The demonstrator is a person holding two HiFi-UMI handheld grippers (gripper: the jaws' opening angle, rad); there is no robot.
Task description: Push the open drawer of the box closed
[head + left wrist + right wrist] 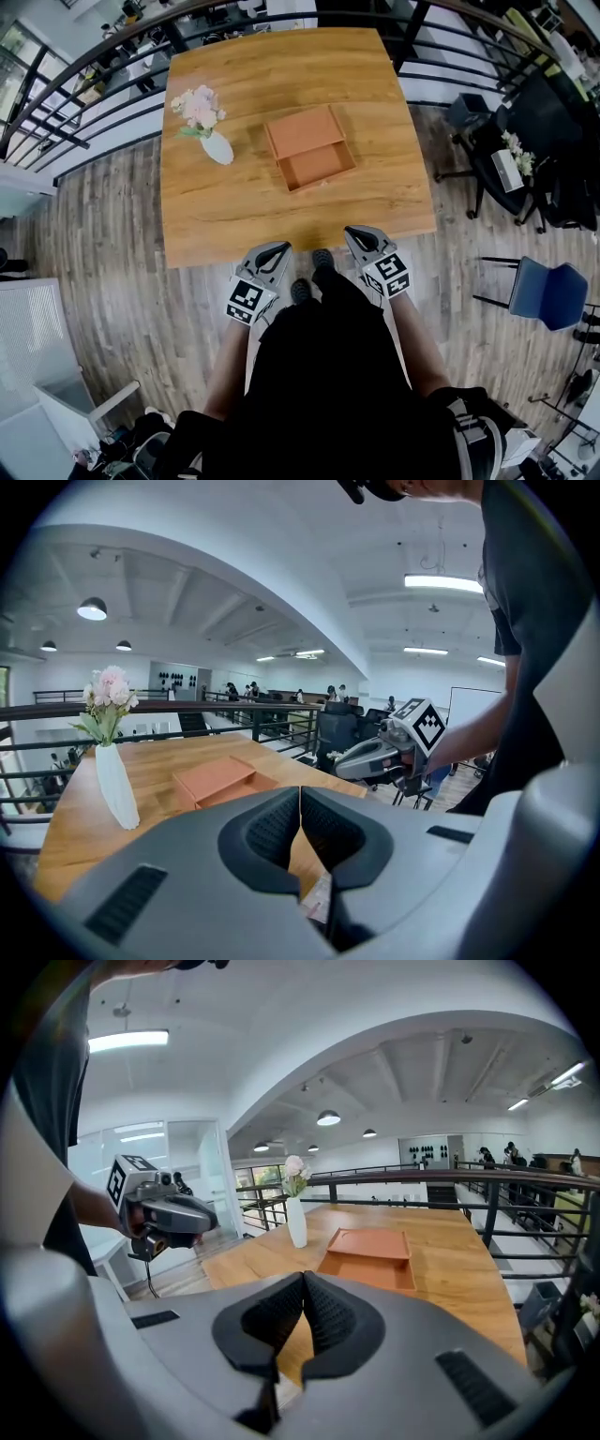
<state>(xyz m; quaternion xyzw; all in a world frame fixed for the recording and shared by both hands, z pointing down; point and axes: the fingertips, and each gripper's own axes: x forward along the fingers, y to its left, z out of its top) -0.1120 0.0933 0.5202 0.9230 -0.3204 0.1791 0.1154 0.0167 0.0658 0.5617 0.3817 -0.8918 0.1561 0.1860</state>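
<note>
An orange-brown box (302, 130) lies in the middle of the wooden table (234, 216), its drawer (320, 167) pulled out toward me and empty. The box (214, 779) shows in the left gripper view ahead to the left, and the box (367, 1245) with its open drawer (370, 1271) shows in the right gripper view straight ahead. My left gripper (276, 252) and right gripper (357, 234) hover at the table's near edge, well short of the drawer. Both have their jaws closed together with nothing between them. The left gripper (300, 791) and right gripper (305, 1277) each see the other beside them.
A white vase (217, 148) with pale flowers (198, 107) stands on the table left of the box. A black railing (84, 103) runs behind and beside the table. An office chair (506, 159) and a blue chair (548, 292) stand to the right on the wooden floor.
</note>
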